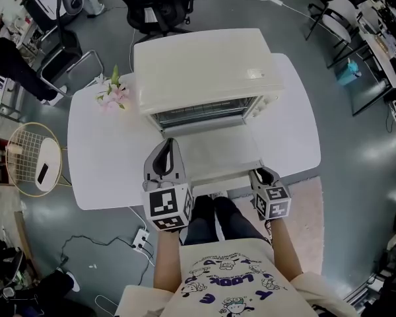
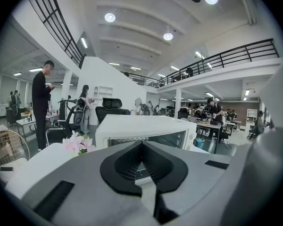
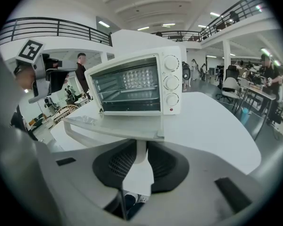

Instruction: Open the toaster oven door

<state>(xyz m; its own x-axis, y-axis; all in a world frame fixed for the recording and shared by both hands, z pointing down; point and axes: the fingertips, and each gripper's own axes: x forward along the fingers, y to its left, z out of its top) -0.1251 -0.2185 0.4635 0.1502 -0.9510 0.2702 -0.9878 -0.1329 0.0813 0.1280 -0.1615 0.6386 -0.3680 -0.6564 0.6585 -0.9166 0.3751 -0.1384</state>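
A cream toaster oven (image 1: 204, 71) (image 3: 141, 84) stands at the back of the white table (image 1: 99, 170). Its glass door (image 1: 214, 150) (image 3: 118, 126) lies swung down flat toward me, with the wire rack visible inside. My right gripper (image 1: 261, 174) (image 3: 140, 147) is shut on the right end of the door handle (image 3: 85, 133), whose white post sits between the pads. My left gripper (image 1: 166, 152) (image 2: 141, 145) hovers at the door's left front corner, its fingertips together and nothing held. The oven (image 2: 146, 131) shows just beyond it.
Pink flowers (image 1: 112, 96) (image 2: 76, 142) sit left of the oven. A black office chair (image 1: 158, 5) stands behind the table and a round wire side table (image 1: 33, 160) at its left. A person (image 1: 13, 65) stands at far left. A power strip (image 1: 142, 238) lies on the floor.
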